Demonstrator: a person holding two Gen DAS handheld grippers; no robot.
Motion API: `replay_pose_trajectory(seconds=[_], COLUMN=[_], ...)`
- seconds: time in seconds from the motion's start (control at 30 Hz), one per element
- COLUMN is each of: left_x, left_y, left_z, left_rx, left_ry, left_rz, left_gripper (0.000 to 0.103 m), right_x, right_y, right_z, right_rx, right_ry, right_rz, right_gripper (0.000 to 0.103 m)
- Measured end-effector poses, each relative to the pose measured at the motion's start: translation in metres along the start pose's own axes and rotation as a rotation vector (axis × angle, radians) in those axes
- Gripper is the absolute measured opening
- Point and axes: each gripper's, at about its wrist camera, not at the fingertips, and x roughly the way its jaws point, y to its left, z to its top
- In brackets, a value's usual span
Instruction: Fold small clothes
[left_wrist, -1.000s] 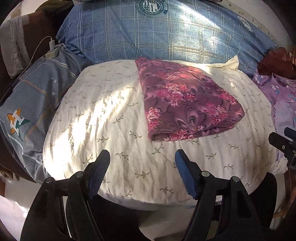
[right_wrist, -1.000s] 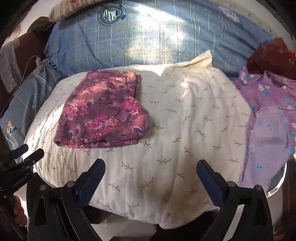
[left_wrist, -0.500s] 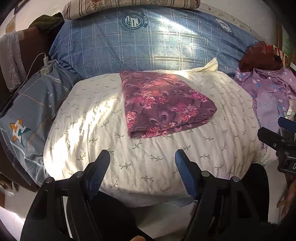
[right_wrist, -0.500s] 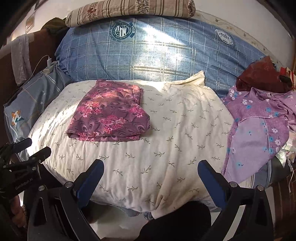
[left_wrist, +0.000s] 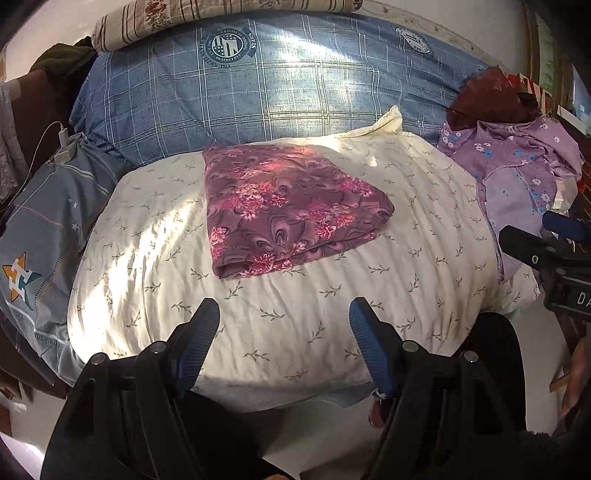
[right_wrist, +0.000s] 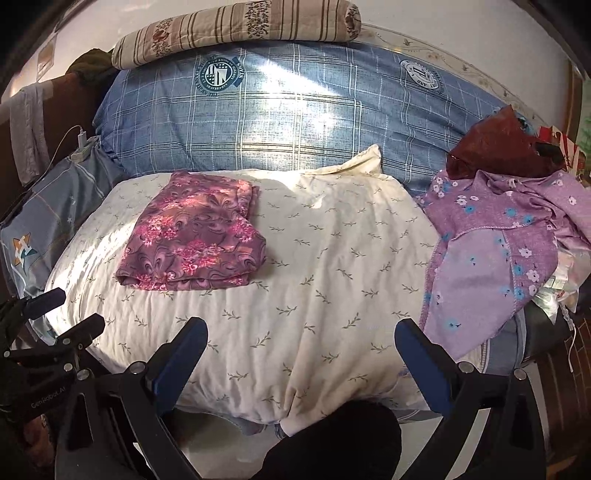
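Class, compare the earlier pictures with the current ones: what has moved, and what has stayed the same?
Both grippers, the left gripper and the right gripper, have pulled back from the bed, so more of it shows. Both stayed open and empty. The folded maroon floral garment and the lilac floral garment lie unchanged.

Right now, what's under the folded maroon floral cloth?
The folded maroon floral cloth lies on the cream leaf-print pillow, with bare pillow showing on every side of it. Whatever sits beneath that pillow, or inside the folds, is covered.
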Motion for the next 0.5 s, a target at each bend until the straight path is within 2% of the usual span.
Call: replay_pose_trajectory(seconds=[0.23, 0.4, 0.5], left_x=[0.004, -0.001, -0.002], left_y=[0.002, 0.006, 0.009], left_z=[0.001, 0.004, 0.004], left_rx=[-0.018, -0.038, -0.045], left_ry=[0.02, -0.004, -0.011], left_rz=[-0.008, -0.03, -0.019], left_gripper=[0.073, 0.075, 0.077], right_x=[0.004, 0.014, 0.018], right_y=[0.002, 0.002, 0.002], right_z=[0.0, 0.0, 0.0], right_rx=[-0.018, -0.014, -0.016], right_ry=[-0.002, 0.023, 0.035], right_rz=[-0.009, -0.005, -0.003], right_gripper=[0.102, 0.102, 0.102])
